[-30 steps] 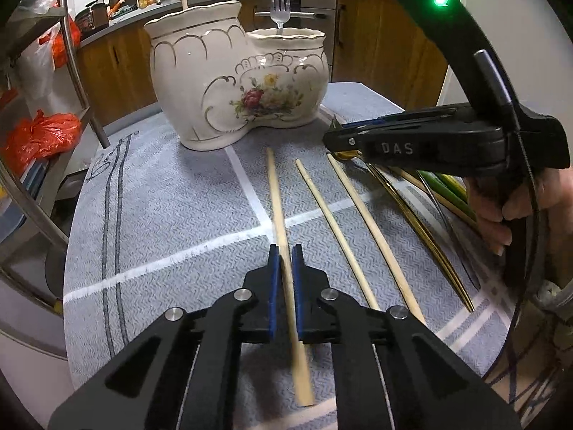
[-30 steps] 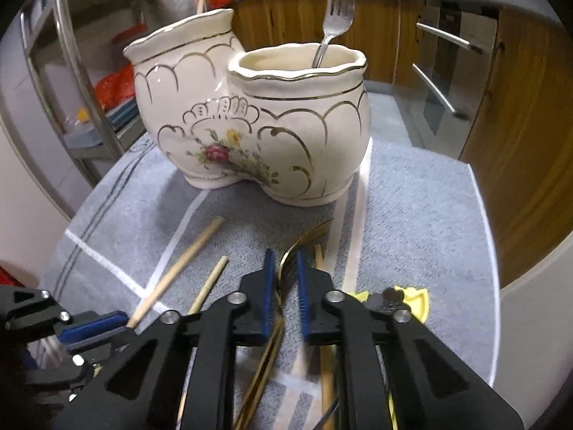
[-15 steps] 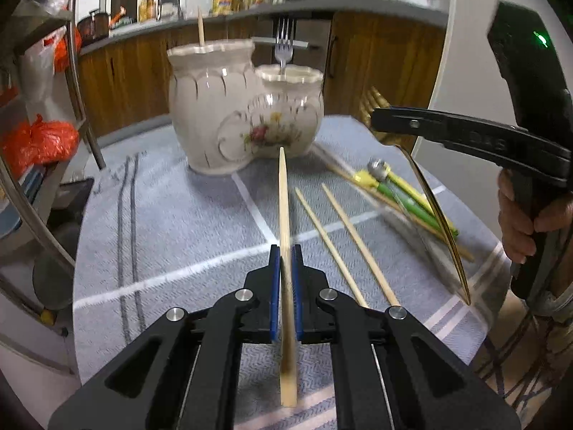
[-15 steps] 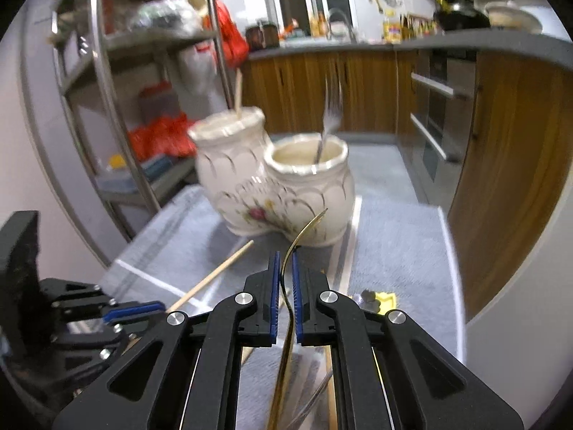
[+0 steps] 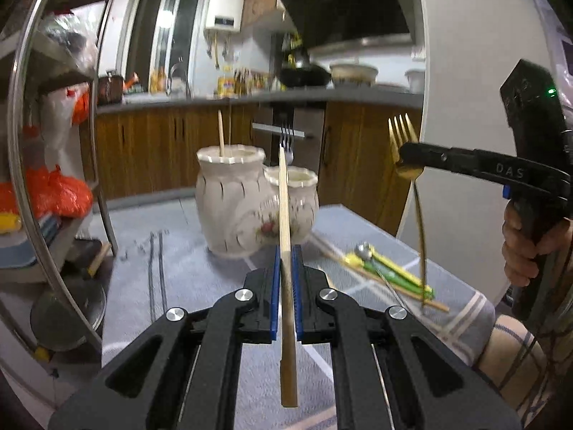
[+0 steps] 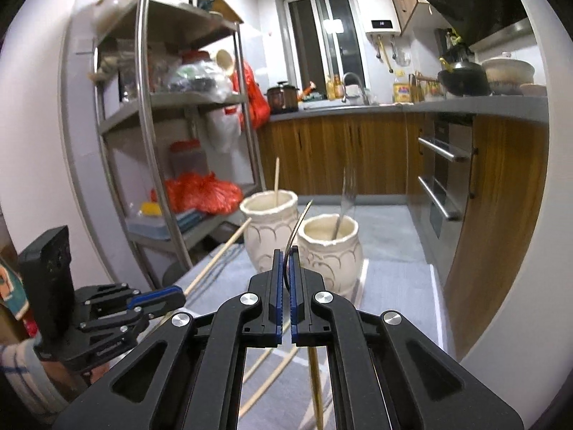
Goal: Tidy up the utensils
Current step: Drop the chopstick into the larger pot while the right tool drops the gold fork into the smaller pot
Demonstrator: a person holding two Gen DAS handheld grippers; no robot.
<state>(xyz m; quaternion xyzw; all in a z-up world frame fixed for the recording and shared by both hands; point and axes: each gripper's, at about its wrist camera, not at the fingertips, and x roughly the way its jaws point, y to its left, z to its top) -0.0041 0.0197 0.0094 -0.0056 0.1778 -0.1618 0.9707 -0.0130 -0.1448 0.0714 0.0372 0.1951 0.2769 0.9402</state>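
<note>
The letters "DAS" stand on the side of the right gripper point(image 5: 408, 159)

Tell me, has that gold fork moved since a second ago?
Yes. The gold fork lay on the cloth before; now it hangs upright above it, lifted by the right hand-held gripper.

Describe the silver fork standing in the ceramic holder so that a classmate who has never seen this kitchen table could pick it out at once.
Find the cream ceramic holder with two joined pots on the grey tablecloth. The silver fork stands tines up in the shorter pot. The taller pot holds only a wooden chopstick, and the other fork is gold and held in the air.
</note>
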